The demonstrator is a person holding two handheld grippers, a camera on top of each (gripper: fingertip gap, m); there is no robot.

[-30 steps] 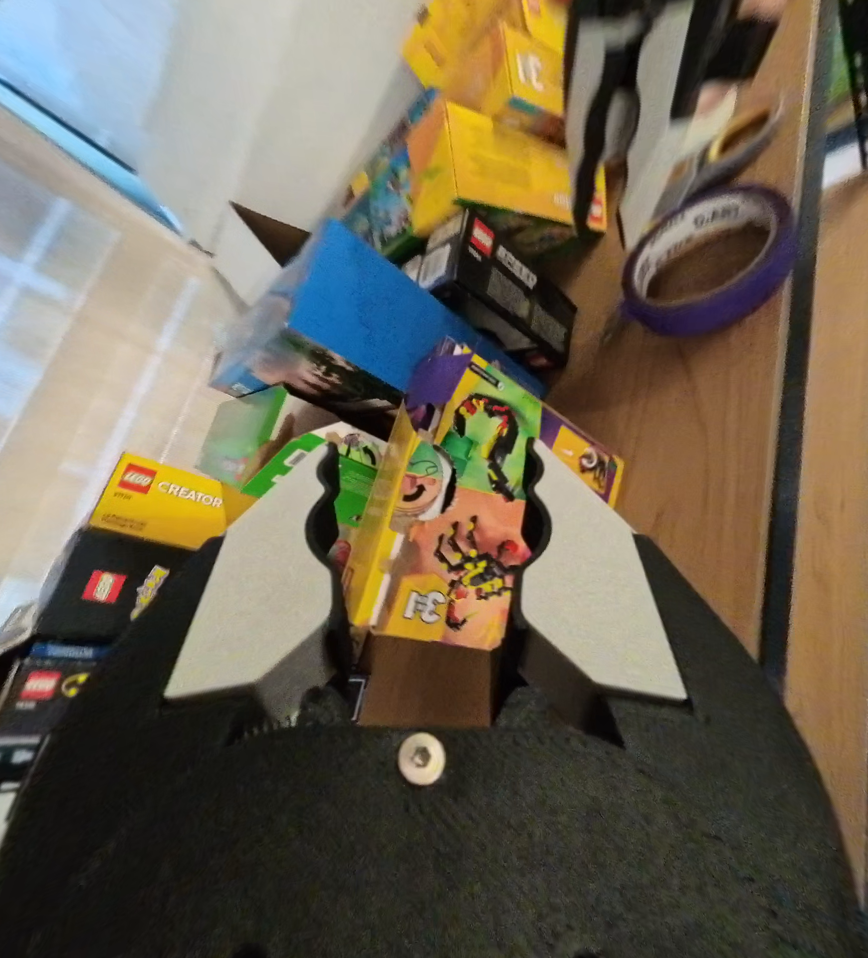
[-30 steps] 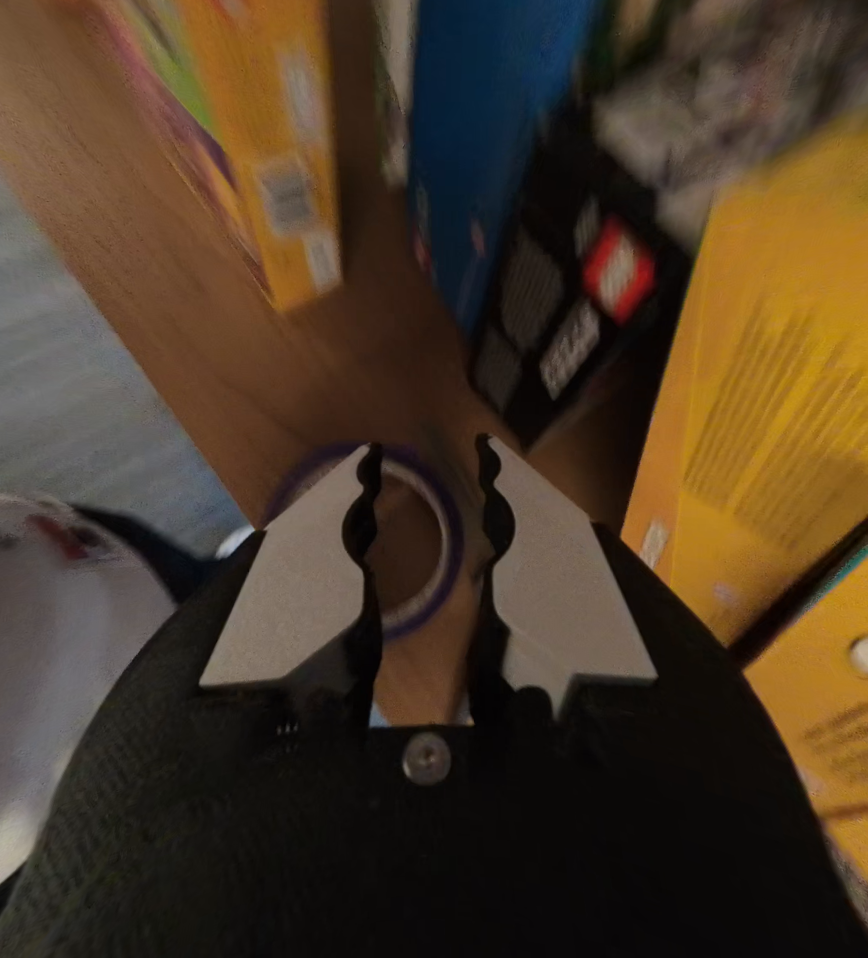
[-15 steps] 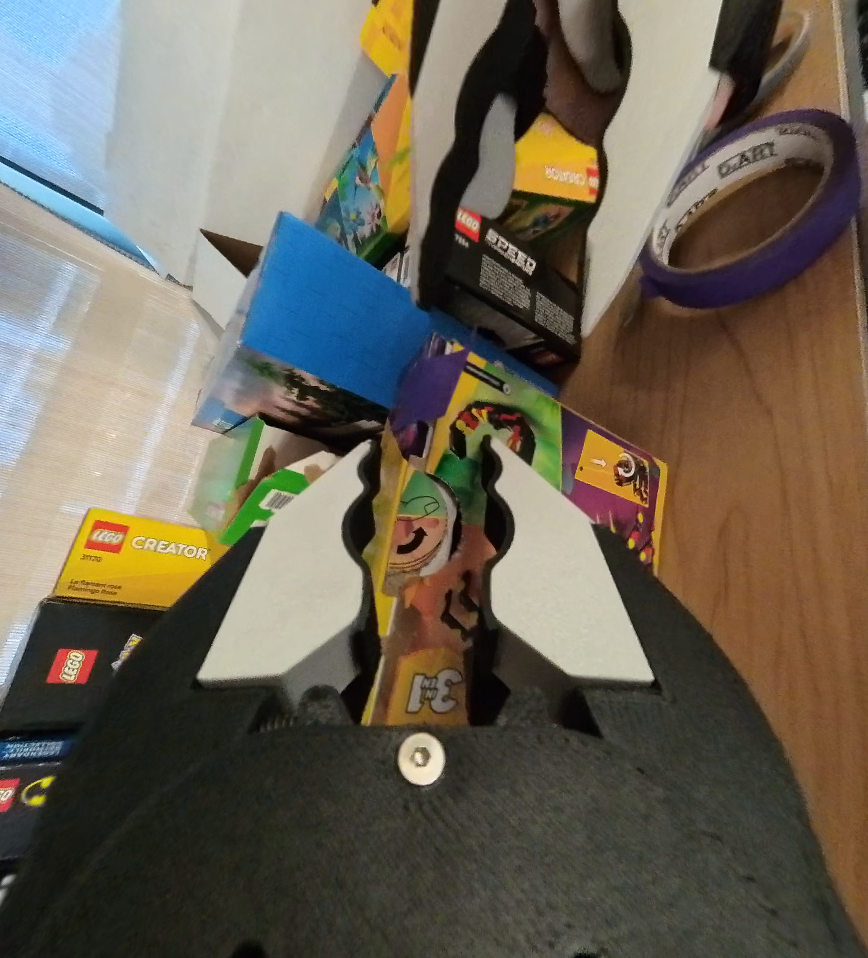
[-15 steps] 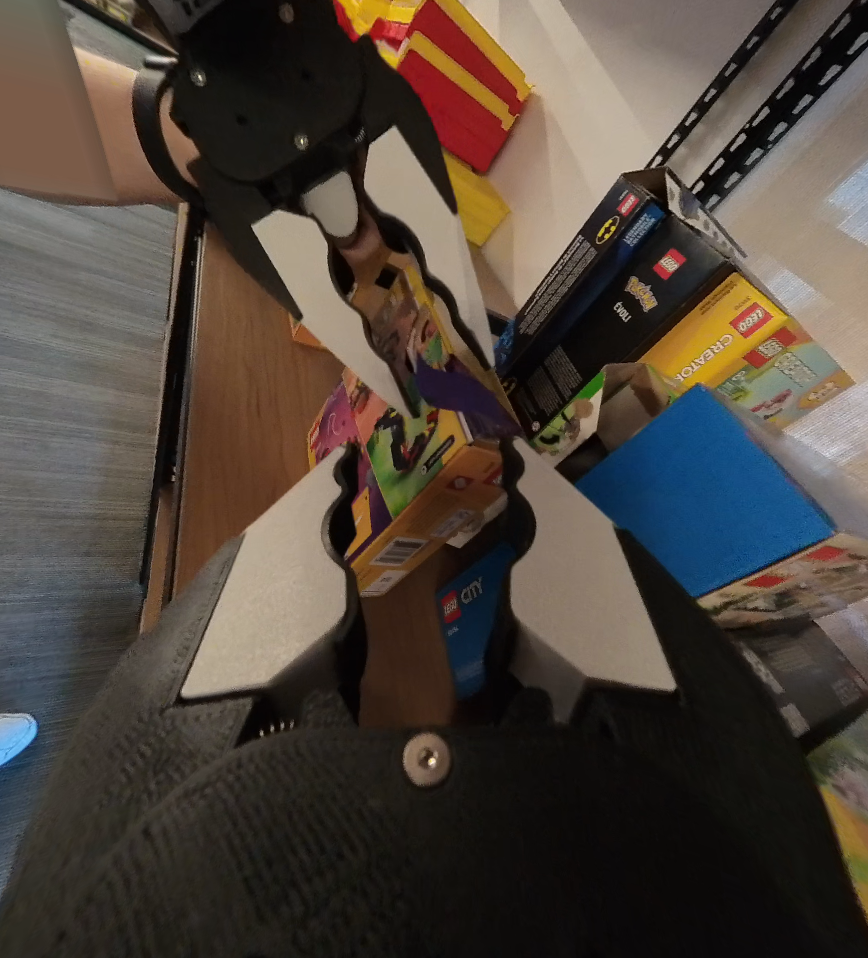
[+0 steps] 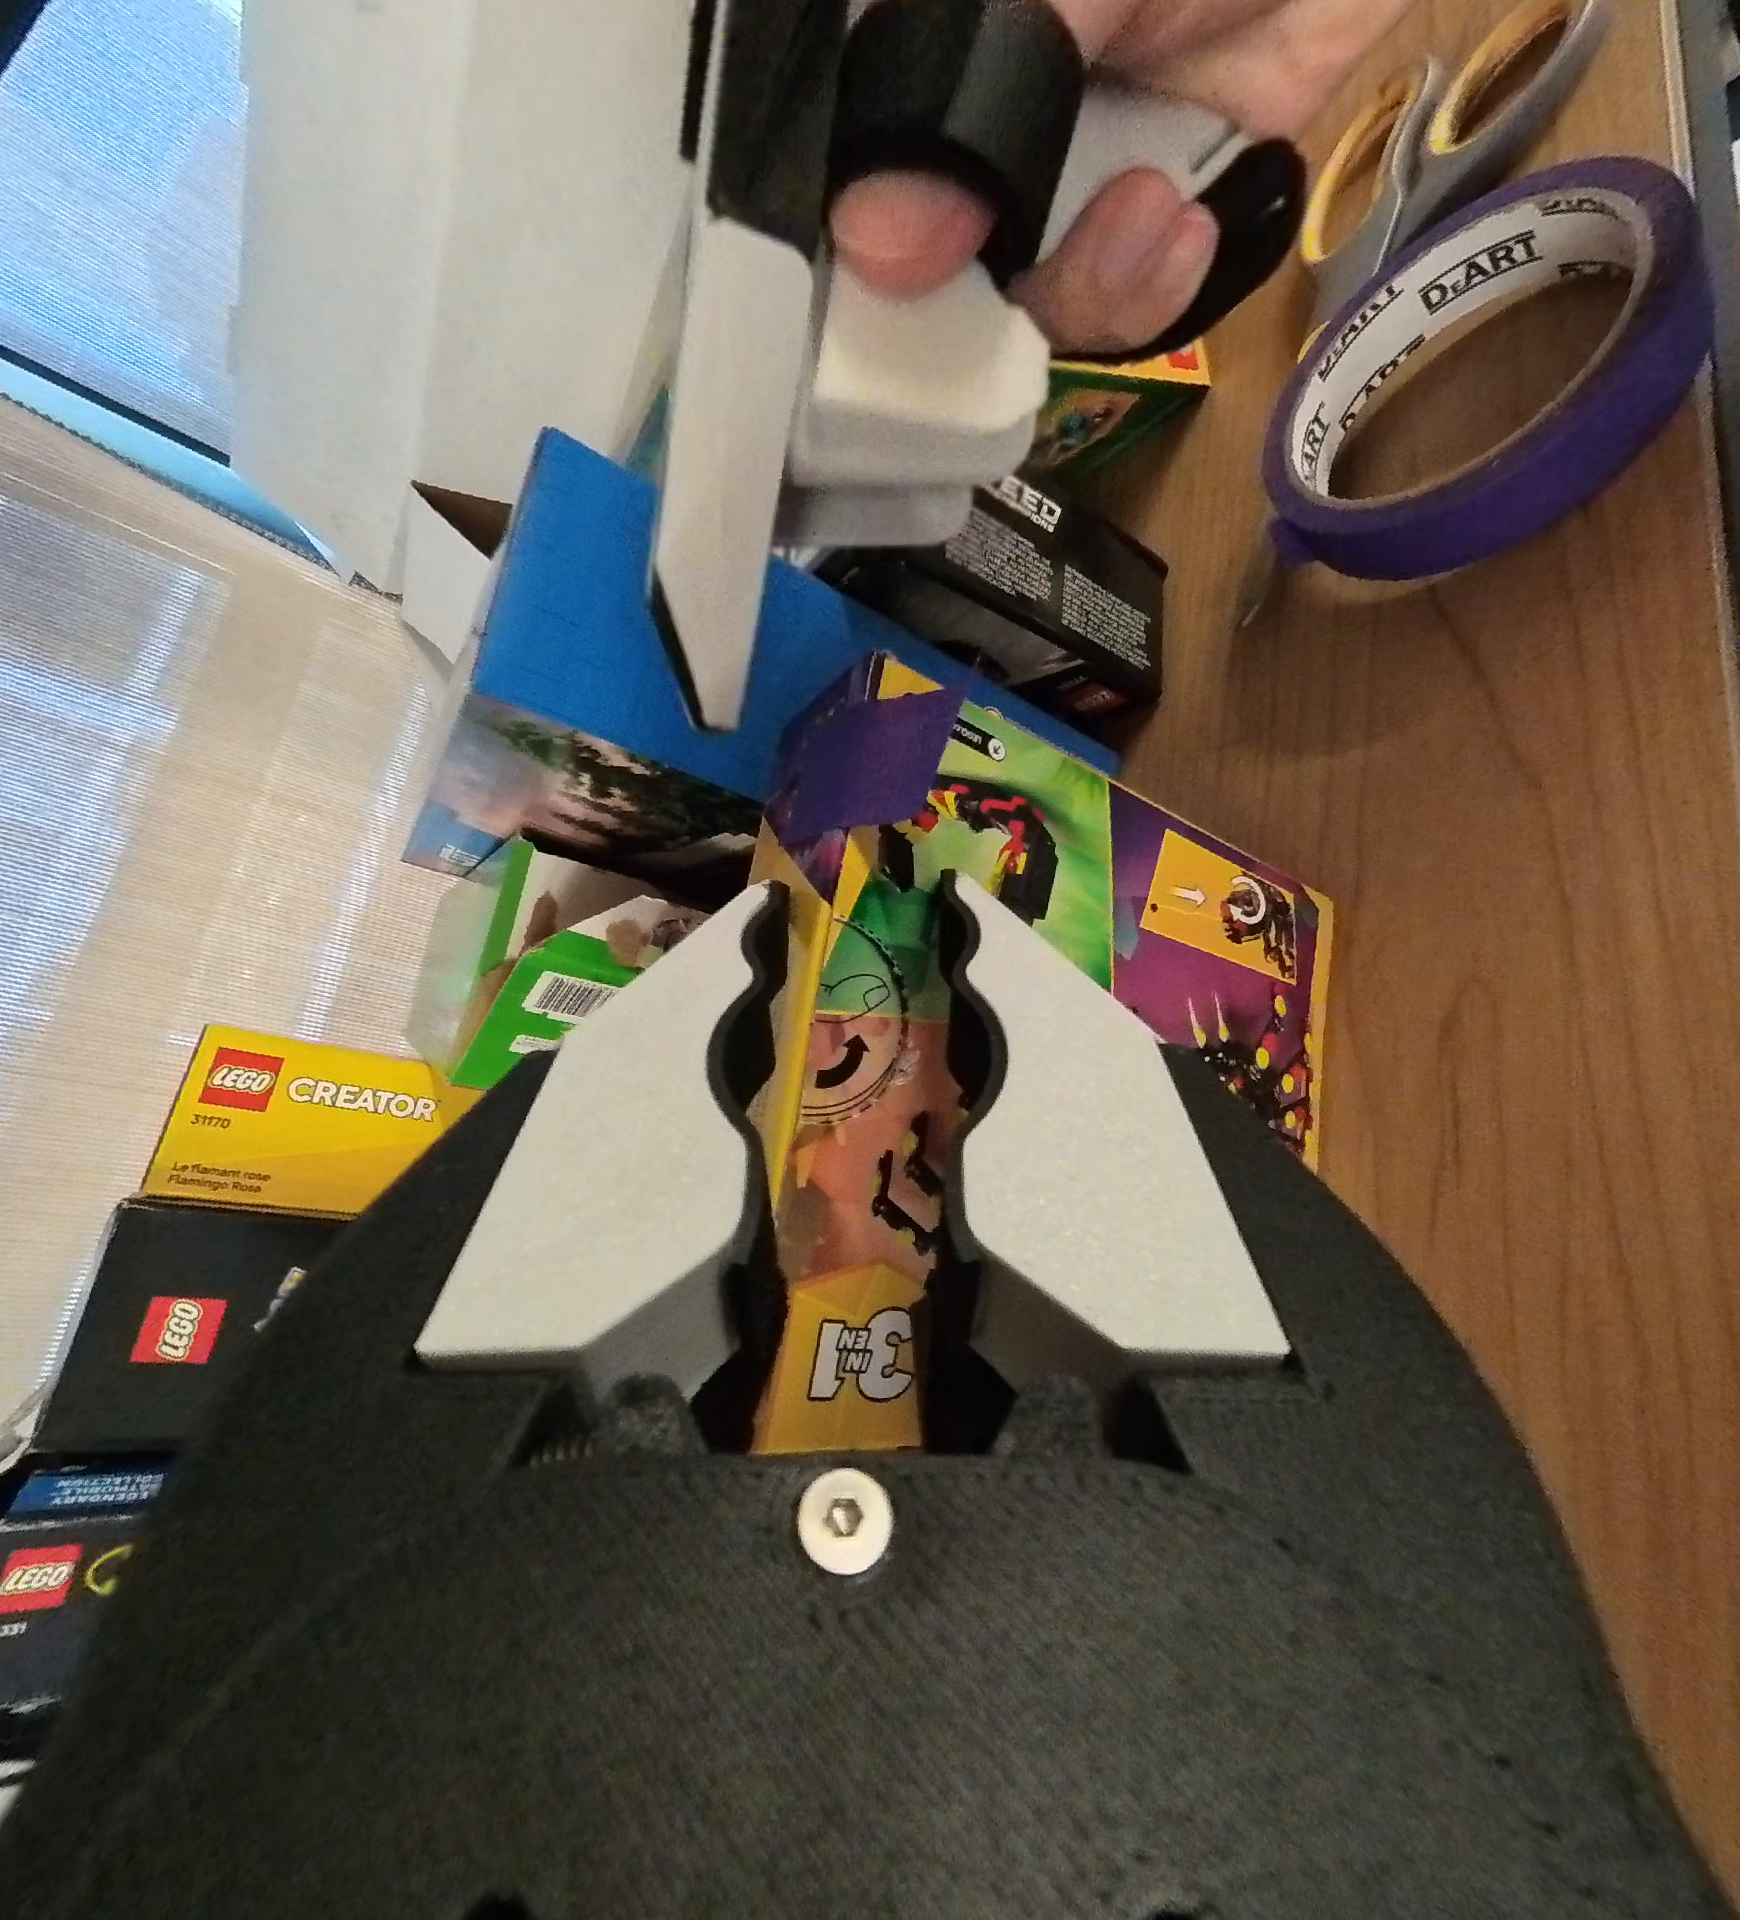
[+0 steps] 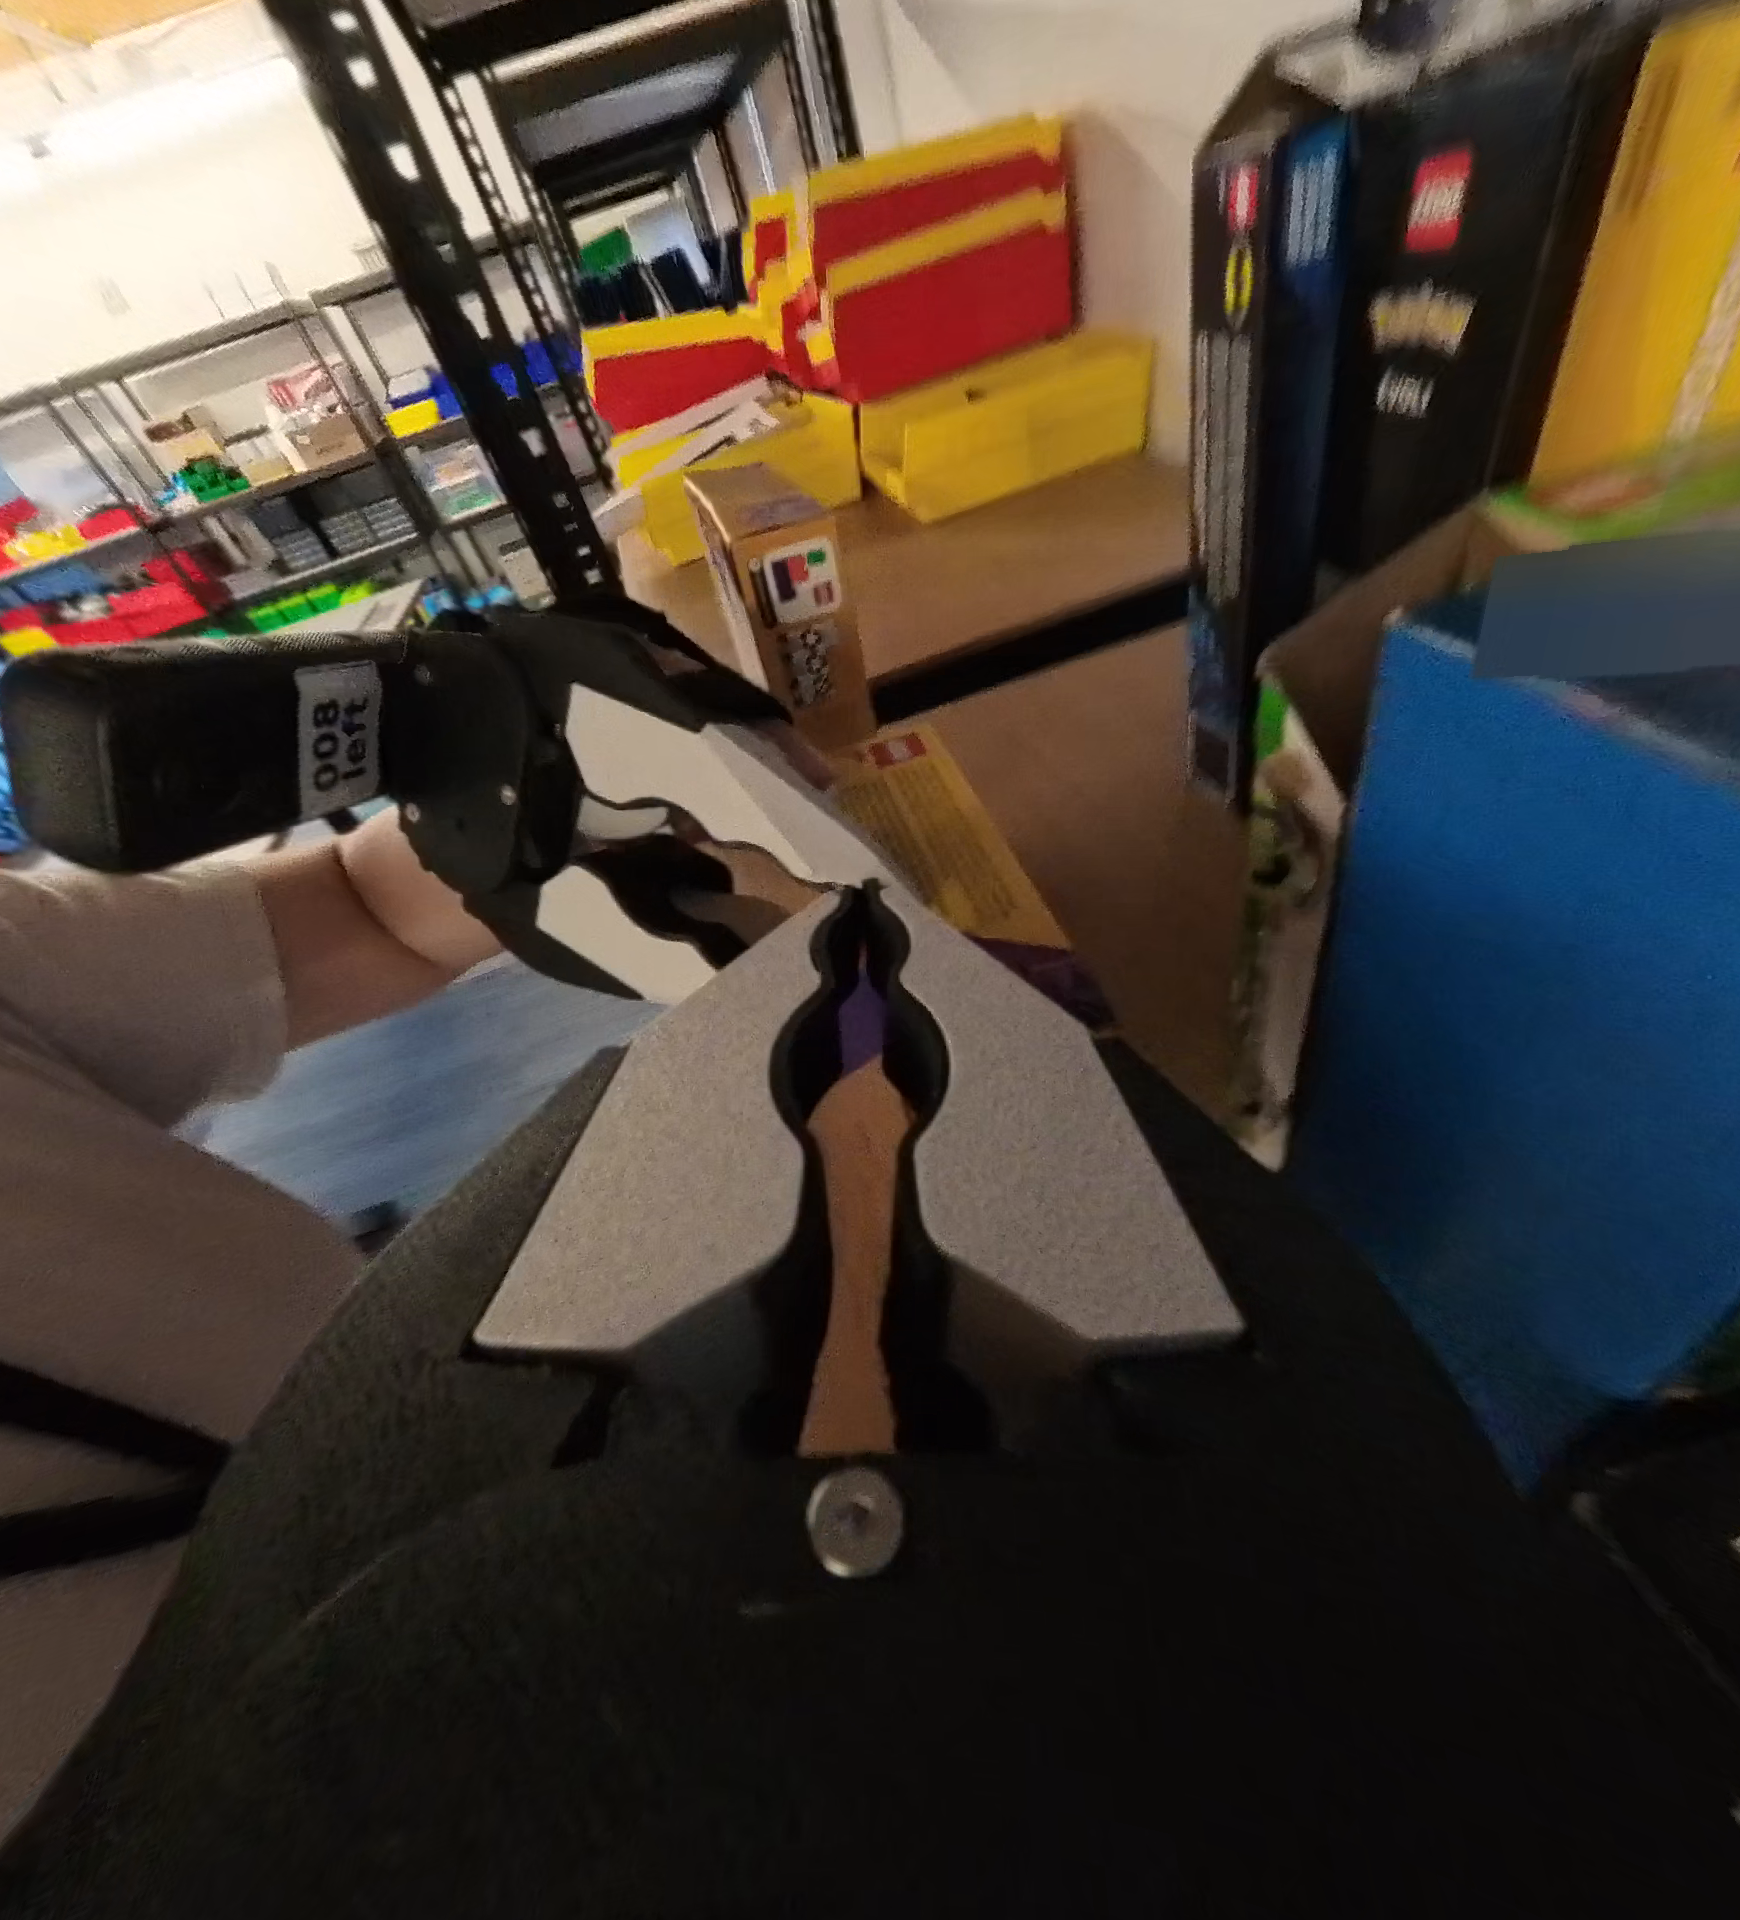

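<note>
Clamping a toy box [image 5: 850,1122], left gripper [image 5: 858,894] hides its middle.

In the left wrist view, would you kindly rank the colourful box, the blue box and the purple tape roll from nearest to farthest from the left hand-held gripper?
1. Colourful box: clamped in the left hand-held gripper.
2. Blue box: just beyond, up and left.
3. Purple tape roll: farthest, upper right on the wooden table.

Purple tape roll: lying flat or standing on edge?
Flat: the purple tape roll lies on its side on the wooden tabletop, its open core facing up.
</note>
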